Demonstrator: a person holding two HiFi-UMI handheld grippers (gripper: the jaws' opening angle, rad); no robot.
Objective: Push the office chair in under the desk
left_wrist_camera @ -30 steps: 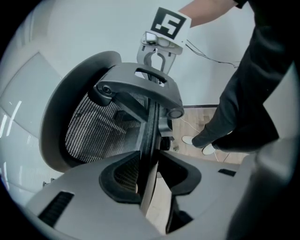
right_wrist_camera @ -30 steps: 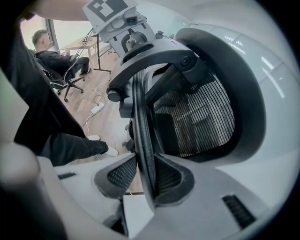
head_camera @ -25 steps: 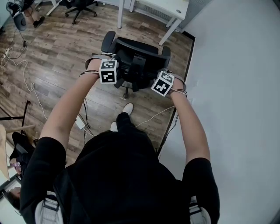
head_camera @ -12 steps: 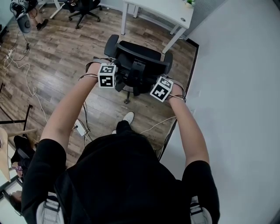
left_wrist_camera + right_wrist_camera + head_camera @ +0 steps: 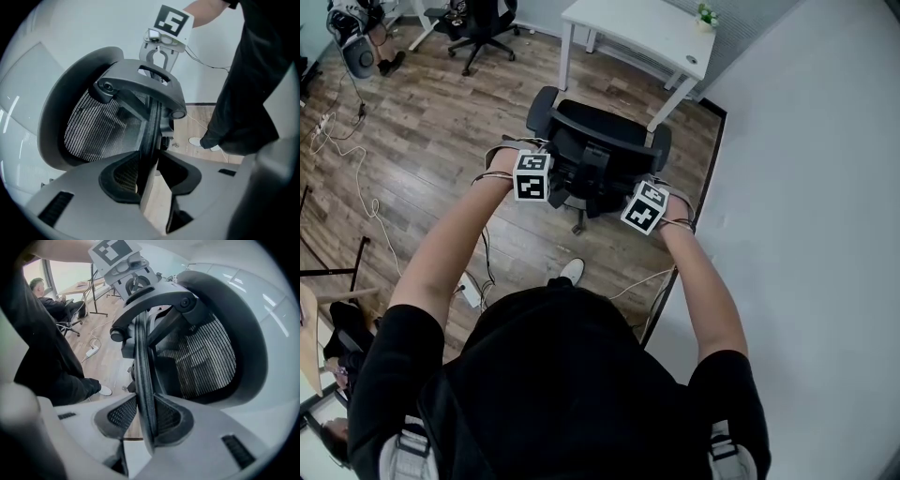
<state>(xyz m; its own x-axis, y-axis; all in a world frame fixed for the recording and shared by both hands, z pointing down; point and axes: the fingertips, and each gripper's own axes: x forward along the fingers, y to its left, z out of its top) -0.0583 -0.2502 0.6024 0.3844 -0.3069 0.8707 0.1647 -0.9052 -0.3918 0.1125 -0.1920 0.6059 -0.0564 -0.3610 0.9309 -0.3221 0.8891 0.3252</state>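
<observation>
Wood floor; left gripper, right gripper clamp office chair backrest

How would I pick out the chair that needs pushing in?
Find the white desk ahead, with a small plant on its corner. On the wood floor just before it stands a black mesh-backed office chair. Unlike the other black chair far off to the left, the left tongs and right tongs each clamp its backrest rim.
</observation>
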